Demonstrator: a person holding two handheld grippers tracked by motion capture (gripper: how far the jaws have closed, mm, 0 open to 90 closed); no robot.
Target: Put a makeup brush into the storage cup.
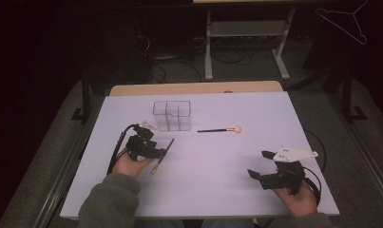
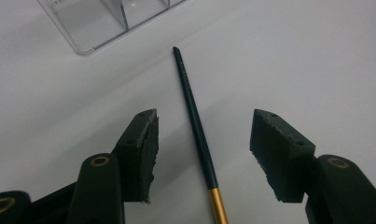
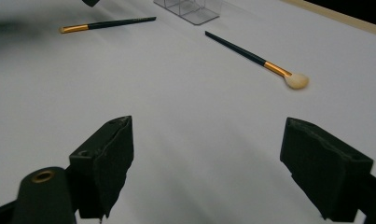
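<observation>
1. The left gripper (image 2: 202, 154) hovers with jaws apart, straddling the slim dark-handled makeup brush with a gold ferrule (image 2: 195, 126), which lies flat on the white table (image 1: 217, 166).
2. The clear plastic compartment organiser (image 1: 172, 115) stands near, at 12 o'clock from that gripper.
3. Lower squarely, keep the handle centred between the pads, then close near the ferrule.
4. The right gripper (image 1: 263, 164) waits at 4 o'clock, jaws apart, empty; a second, cream-tipped brush (image 1: 220, 129) lies beside the organiser at 3 o'clock.

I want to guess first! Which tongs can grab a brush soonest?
Probably the left tongs: they are open, with a brush lying between the jaws. The right tongs are open over bare table, the fluffy brush farther off.
</observation>
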